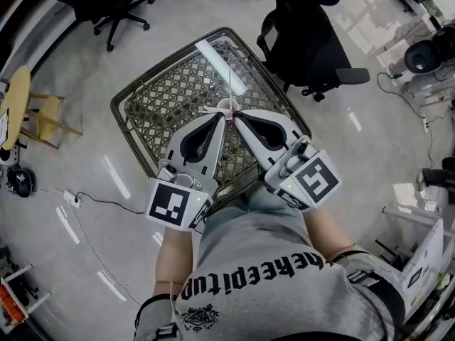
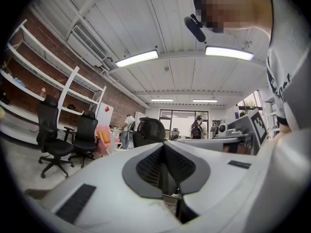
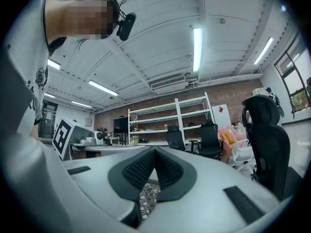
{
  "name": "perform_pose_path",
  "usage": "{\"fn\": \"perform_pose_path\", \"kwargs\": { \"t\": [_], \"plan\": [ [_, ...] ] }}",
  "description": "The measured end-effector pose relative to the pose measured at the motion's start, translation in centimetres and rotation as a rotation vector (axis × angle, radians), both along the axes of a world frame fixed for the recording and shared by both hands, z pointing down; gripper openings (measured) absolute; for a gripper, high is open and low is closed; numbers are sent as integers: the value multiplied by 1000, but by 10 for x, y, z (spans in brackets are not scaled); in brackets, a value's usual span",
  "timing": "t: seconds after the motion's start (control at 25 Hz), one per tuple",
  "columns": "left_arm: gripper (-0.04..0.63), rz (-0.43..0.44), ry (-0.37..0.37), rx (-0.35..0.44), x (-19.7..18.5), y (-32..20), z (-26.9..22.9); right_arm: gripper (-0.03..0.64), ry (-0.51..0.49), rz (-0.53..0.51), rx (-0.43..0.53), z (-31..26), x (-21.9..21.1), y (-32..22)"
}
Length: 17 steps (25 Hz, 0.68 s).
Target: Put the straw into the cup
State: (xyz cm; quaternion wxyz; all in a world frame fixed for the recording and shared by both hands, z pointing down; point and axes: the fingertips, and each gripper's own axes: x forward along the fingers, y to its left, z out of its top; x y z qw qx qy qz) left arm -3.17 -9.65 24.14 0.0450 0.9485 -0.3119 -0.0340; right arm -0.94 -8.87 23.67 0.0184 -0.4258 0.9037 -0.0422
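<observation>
In the head view a small pinkish cup [image 1: 226, 106] stands near the middle of a glass-topped table [image 1: 153, 94] with a woven lattice base. A thin pale piece, possibly the straw [image 1: 211, 109], lies just left of the cup; it is too small to be sure. My left gripper [image 1: 222, 116] and right gripper [image 1: 235, 115] point at the cup from the near side, tips almost touching each other. Both are shut. In the left gripper view the left gripper [image 2: 164, 147] has its pads pressed together with nothing seen between them. The right gripper [image 3: 155, 150] looks the same in its own view.
A black office chair [image 1: 306, 34] stands just beyond the table's right corner, with more chairs [image 1: 117, 6] at the far left. A wooden stool [image 1: 44, 119] and a round tabletop [image 1: 14, 105] sit at the left. A power strip and cable [image 1: 75, 199] lie on the floor.
</observation>
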Motion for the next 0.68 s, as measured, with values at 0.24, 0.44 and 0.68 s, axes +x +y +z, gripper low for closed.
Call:
{"fn": "perform_pose_path", "kwargs": {
  "t": [0.24,0.44,0.68],
  "plan": [
    [41,5,4,15,2,12,-3,-3,4,4,16,-3,1,13],
    [41,13,20,19,5,20,-7,-3,9,8,25,-6,3,22],
    [41,24,25,24,9,27,-11,-3,15,15,42,-13,5,29]
  ]
}}
